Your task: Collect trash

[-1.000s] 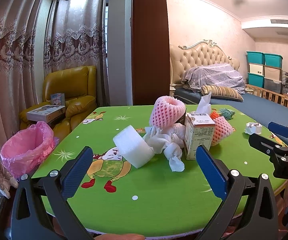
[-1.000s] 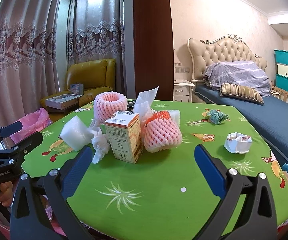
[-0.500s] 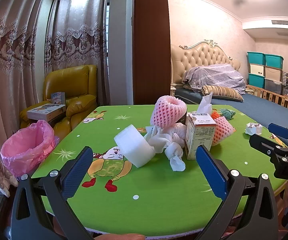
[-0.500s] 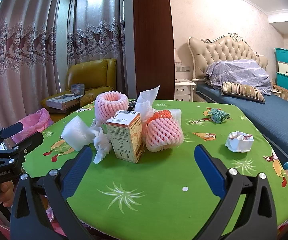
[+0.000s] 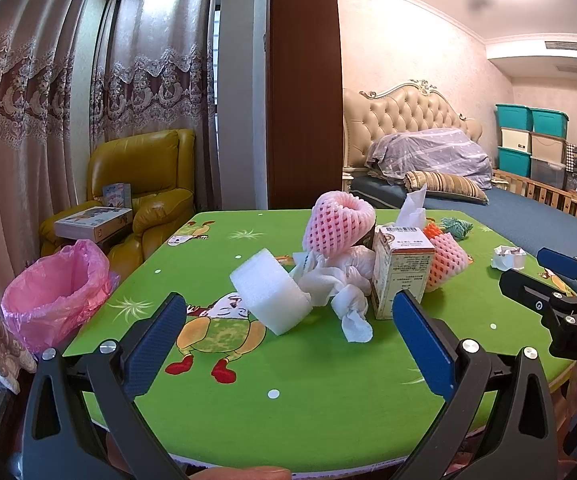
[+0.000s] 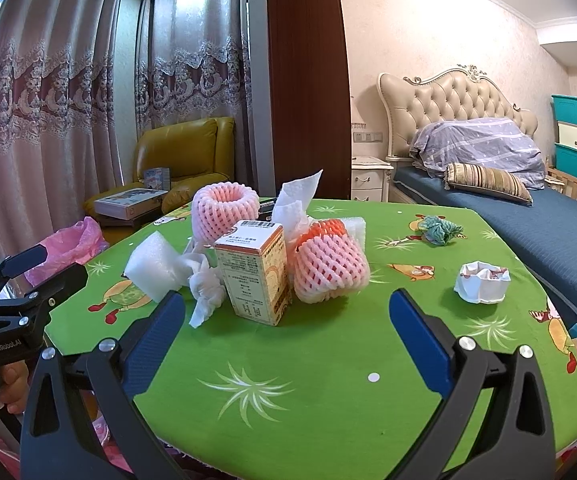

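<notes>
The left gripper (image 5: 288,336) and right gripper (image 6: 286,332) hover at the near edge of the green table (image 5: 328,392), jaws spread wide and holding nothing. Just beyond them the trash lies clustered mid-table: a white foam block (image 5: 270,296), crumpled tissue (image 5: 348,300), a small carton (image 6: 254,270) and 2 pink foam nets (image 6: 328,266). Farther right sit a crumpled paper cup (image 6: 482,282) and teal yarn (image 6: 440,230). A pink-lined bin (image 5: 54,290) stands off the table's left side.
</notes>
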The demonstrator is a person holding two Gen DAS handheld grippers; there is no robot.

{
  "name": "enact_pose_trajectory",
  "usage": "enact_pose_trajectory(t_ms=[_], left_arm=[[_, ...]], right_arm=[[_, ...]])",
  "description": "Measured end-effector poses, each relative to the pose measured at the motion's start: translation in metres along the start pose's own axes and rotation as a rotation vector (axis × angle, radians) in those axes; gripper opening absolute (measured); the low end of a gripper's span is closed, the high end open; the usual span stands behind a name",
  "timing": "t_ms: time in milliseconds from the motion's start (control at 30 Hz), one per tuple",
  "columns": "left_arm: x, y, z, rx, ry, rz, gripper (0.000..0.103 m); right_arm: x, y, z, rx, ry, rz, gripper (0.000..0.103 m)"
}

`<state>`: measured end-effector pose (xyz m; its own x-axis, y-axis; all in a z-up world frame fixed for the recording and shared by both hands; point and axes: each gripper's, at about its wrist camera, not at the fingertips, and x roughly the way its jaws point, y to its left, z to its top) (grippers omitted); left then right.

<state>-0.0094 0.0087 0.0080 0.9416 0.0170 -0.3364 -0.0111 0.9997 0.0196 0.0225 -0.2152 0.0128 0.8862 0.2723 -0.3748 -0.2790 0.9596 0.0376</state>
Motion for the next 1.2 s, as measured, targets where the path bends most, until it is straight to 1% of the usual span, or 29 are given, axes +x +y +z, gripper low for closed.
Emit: enact_pose_trajectory(t_ms=[1200], left_arm=[[-0.0017,0.0056,-0.0069,-0.014,0.008,-0.001,0.097]], right_arm=[[0.003,0.0009,-0.0026,0.004,0.005,0.003,0.099]])
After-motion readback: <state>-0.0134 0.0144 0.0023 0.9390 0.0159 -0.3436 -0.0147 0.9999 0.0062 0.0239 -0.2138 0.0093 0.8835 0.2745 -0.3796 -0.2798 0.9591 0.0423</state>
